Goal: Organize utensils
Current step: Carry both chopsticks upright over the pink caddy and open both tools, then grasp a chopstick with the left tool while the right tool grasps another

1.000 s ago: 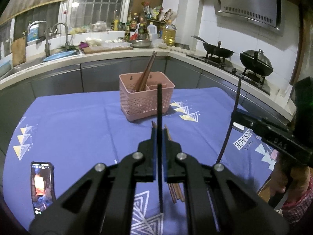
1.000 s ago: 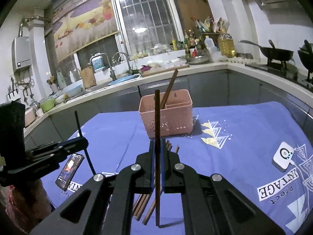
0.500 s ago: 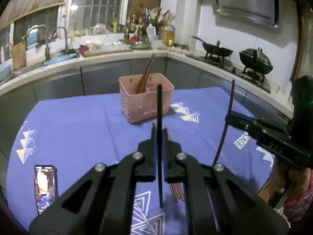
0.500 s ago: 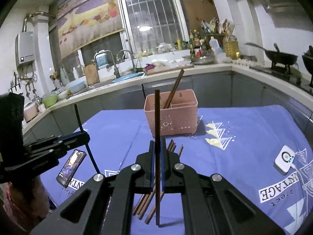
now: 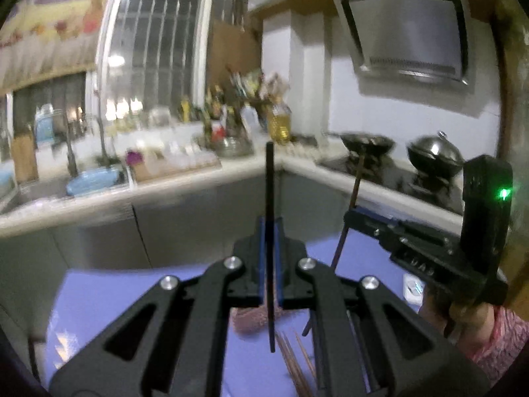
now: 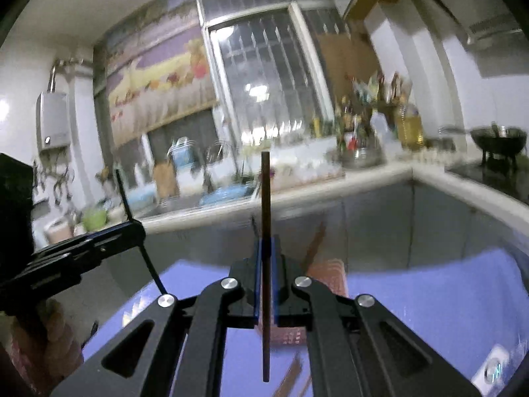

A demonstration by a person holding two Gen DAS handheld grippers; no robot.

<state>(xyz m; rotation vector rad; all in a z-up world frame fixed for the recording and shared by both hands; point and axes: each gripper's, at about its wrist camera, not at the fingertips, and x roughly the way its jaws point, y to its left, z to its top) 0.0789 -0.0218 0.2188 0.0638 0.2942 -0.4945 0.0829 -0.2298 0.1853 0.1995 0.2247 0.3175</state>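
The left gripper [image 5: 270,258] is clenched on a black chopstick [image 5: 270,198], which stands upright between its blue-lined fingers [image 5: 262,258], one end rising well above the fingertips and the other hanging below them. Just beneath those fingers, mostly hidden by them, sits the pink basket [image 5: 248,322] on the purple tablecloth [image 5: 109,297]. Below and slightly right of the hanging end lie loose brown chopsticks [image 5: 294,360] on the cloth.

To the right of the left fingers, the right gripper [image 5: 355,218] shows from the side, held in a hand [image 5: 469,317]. In the right wrist view the right gripper [image 6: 265,278] is clamped on a brown chopstick [image 6: 265,198], upright between its fingers [image 6: 257,278], with its lower end hanging past them. Just right of and behind those fingers, the pink basket [image 6: 327,278] shows with a brown stick leaning out of it. Far left of the right fingers, the left gripper [image 6: 135,228] appears holding its black chopstick [image 6: 124,195] tilted.

Beyond both pairs of fingers runs the kitchen counter [image 5: 185,182], blurred, with a wok [image 5: 367,142] on the stove off to the right.
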